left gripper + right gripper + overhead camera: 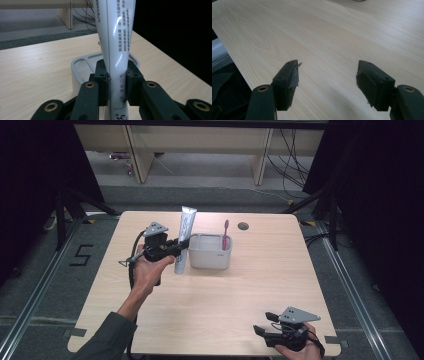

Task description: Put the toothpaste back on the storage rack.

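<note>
Left gripper clamped on toothpaste tube | tube's long axis upright, just left of grey holder containing toothbrush | right gripper spread, empty, well apart at near table edge

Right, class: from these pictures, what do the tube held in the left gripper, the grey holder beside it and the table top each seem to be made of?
Tube: probably glossy plastic laminate; it shows shiny highlights and printed text.
Holder: seemingly matte grey moulded plastic, with smooth rounded corners.
Table top: pale wood-grain surface, likely laminate rather than solid wood; the grain looks flat and even.
</note>
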